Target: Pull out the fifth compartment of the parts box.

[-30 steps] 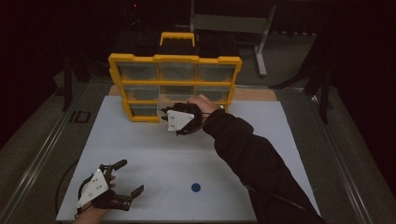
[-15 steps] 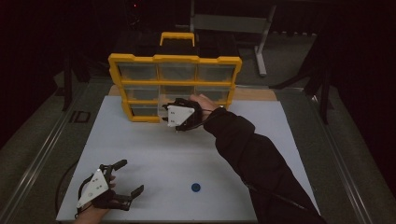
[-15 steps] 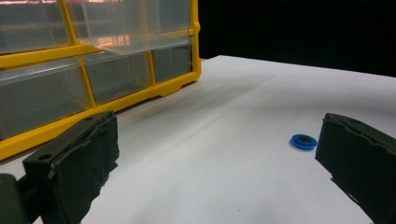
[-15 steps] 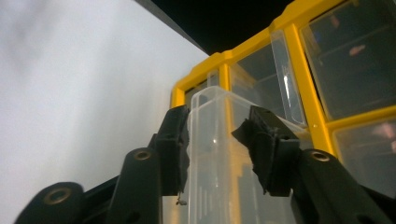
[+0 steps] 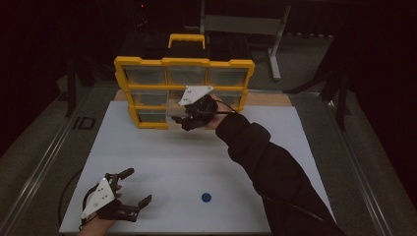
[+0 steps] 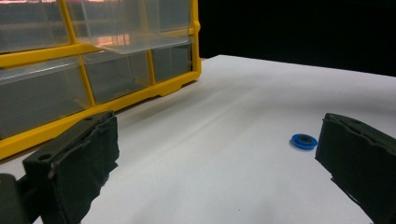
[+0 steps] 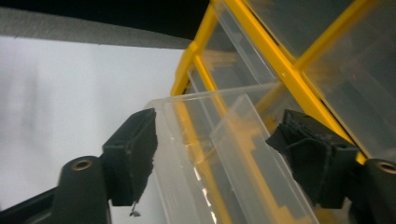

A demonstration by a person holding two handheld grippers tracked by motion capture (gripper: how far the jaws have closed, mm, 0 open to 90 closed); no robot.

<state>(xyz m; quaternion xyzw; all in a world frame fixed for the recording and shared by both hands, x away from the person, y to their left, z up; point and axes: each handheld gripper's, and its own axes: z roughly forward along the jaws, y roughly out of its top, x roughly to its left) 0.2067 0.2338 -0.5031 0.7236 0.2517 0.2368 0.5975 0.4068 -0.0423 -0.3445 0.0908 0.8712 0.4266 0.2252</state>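
The clear drawer (image 7: 219, 158) is standing pulled partway out of the middle row of the yellow organiser (image 5: 184, 91), which is sitting at the far edge of the white worktop (image 5: 162, 162). In the right gripper view the drawer's front lip is lying between the fingers (image 7: 133, 154), its long axis running across the gap from one pad toward the other. The right gripper (image 5: 189, 118) is hovering just in front of the organiser face, and its jaws have just been opening: the pads are standing apart with the drawer front between them but not pressed on it, so the drawer is judged released and resting in its slot.

The left gripper (image 5: 130, 196) is lying at the near left of the worktop with its fingers (image 6: 79, 163) spread wide on nothing. The blue disc (image 5: 206, 197) is lying flat on the near worktop, to the right of the left gripper and well apart from the organiser; in the left gripper view the disc (image 6: 304, 141) is sitting just beside the right-hand pad. The left gripper is the nearer one to the disc, while the right is the nearer one to the open drawer
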